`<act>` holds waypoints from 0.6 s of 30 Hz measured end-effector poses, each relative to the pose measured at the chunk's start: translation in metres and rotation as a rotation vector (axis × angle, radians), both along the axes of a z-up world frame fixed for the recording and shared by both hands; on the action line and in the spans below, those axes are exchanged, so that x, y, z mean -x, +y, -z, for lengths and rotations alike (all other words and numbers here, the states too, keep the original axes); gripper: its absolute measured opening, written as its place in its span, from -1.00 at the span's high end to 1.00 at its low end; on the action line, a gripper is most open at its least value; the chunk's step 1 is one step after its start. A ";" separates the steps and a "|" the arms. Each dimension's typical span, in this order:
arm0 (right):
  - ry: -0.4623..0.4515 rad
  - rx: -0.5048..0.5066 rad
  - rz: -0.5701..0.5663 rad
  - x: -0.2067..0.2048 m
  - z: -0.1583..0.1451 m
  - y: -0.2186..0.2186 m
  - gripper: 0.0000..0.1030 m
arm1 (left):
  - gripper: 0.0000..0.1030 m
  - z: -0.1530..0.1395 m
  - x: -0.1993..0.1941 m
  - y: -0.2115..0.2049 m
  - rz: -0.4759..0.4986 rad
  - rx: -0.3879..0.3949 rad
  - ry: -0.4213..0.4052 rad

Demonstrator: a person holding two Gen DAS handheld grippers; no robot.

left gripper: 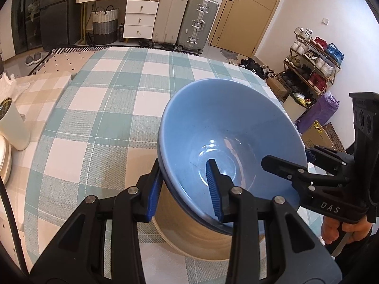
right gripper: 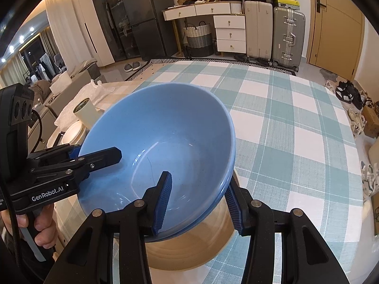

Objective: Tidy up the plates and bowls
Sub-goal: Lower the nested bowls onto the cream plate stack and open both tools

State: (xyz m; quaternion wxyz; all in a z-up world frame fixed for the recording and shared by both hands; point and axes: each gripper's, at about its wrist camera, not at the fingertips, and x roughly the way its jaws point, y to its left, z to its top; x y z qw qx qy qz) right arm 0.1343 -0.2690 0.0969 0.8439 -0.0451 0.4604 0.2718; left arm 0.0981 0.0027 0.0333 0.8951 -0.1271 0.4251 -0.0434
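A light blue bowl [left gripper: 227,127] [right gripper: 161,127], with a second blue rim nested just under it, is tilted over a beige ridged dish [left gripper: 191,239] [right gripper: 189,250] on the checked tablecloth. Whether the blue bowl touches the dish is hidden. My left gripper [left gripper: 184,191] is shut on the bowl's near rim, one finger inside and one outside; the right wrist view shows it [right gripper: 94,158] at the bowl's left edge. My right gripper [right gripper: 199,203] clamps the opposite rim the same way, and appears in the left wrist view [left gripper: 305,163] at the bowl's right edge. A hand [left gripper: 341,232] holds its handle.
A white tumbler with a dark lid [left gripper: 13,127] [right gripper: 86,113] and a white round dish [left gripper: 4,163] [right gripper: 73,132] stand at the table's left side, beside crumpled plastic [right gripper: 94,90]. The teal checked cloth [left gripper: 106,99] [right gripper: 284,123] stretches behind. Suitcases, drawers and a shoe rack [left gripper: 315,66] line the walls.
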 end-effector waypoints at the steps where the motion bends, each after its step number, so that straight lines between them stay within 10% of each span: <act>1: 0.001 0.003 0.000 0.000 0.001 0.000 0.10 | 0.38 0.002 -0.001 0.000 0.000 -0.001 0.003; 18: -0.008 0.010 0.000 -0.011 0.006 0.002 0.10 | 0.34 0.008 -0.012 0.001 0.005 0.002 0.000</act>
